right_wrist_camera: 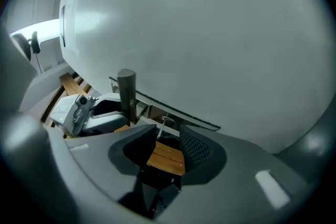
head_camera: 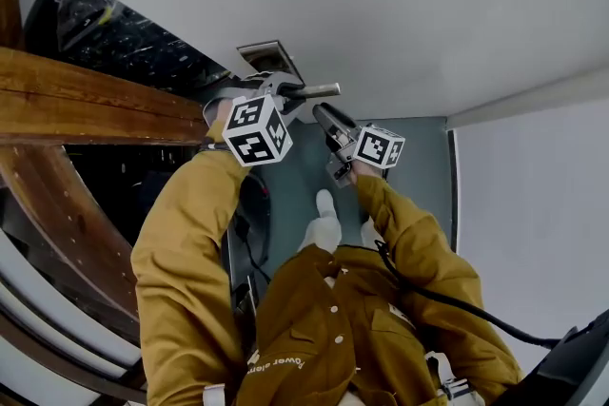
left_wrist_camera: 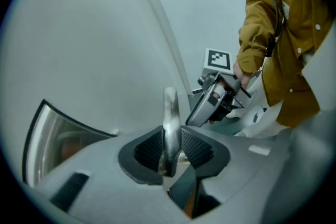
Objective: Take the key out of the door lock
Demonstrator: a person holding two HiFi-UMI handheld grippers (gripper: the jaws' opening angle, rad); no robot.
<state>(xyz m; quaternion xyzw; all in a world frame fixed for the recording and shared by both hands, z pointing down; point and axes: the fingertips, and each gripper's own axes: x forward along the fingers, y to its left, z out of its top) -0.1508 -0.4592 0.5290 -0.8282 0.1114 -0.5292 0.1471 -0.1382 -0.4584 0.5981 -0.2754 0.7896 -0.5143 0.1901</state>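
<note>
The left gripper [left_wrist_camera: 170, 150] pinches the door handle [left_wrist_camera: 169, 107] between its fingers at the centre of the left gripper view, steadying the door [left_wrist_camera: 94, 44]. The right gripper [right_wrist_camera: 164, 140] has its fingers [right_wrist_camera: 194, 148] spread, holding nothing. A thin metal piece that looks like the key [right_wrist_camera: 163, 126] sits just beyond them, below the handle, seemingly still in the lock. The step in hand is the grasp: next, the right fingers must close on the key's head and pull straight out
</note>
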